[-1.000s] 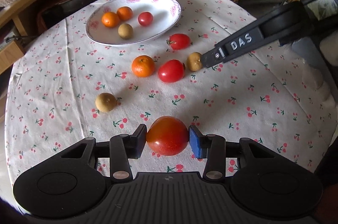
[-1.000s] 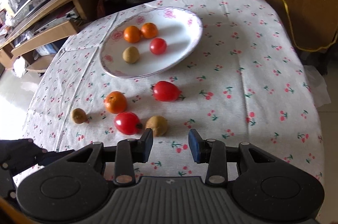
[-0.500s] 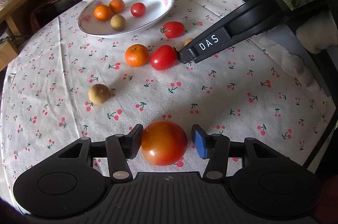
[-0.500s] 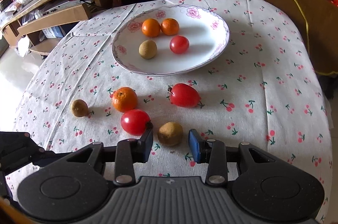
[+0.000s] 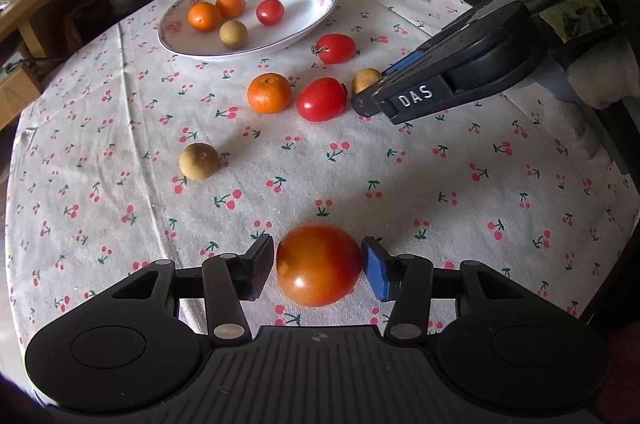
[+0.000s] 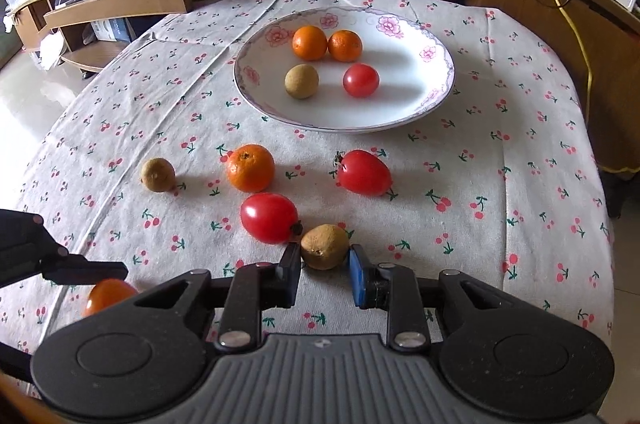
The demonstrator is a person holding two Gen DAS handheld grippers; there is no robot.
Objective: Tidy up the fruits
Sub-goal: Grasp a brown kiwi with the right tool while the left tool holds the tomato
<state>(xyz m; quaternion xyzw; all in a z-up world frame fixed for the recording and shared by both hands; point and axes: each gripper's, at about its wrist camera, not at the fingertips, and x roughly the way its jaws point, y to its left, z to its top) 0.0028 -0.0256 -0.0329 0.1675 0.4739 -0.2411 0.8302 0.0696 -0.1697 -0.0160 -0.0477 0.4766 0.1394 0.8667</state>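
Tomato (image 5: 319,270), large and orange-red, sitting between the left gripper (image 5: 318,270) fingers at bottom centre of the left wrist view; both pads looking pressed to its sides, so judging it gripped, though blurred; hovering low over the cherry-print tablecloth (image 5: 440,183). Brown fruit (image 6: 325,246) lying dead ahead of the right gripper (image 6: 325,266), lower centre of the right wrist view, just entering the gap; jaws spread a little wider than the fruit, holding nothing; roundish, no clear long axis, so approach angle mattering little. Red tomato (image 6: 269,218) touching or nearly touching the brown fruit on its left side, stem end pointing at it; closing probably nudging it. Plate (image 6: 436,95) sitting in the upper centre, straight beyond both grippers, already carrying four fruits; right gripper nearer to it. Loose mandarin (image 6: 251,167), second red tomato (image 6: 363,171) and another brown fruit (image 6: 157,174) waiting on the cloth between grippers and plate.
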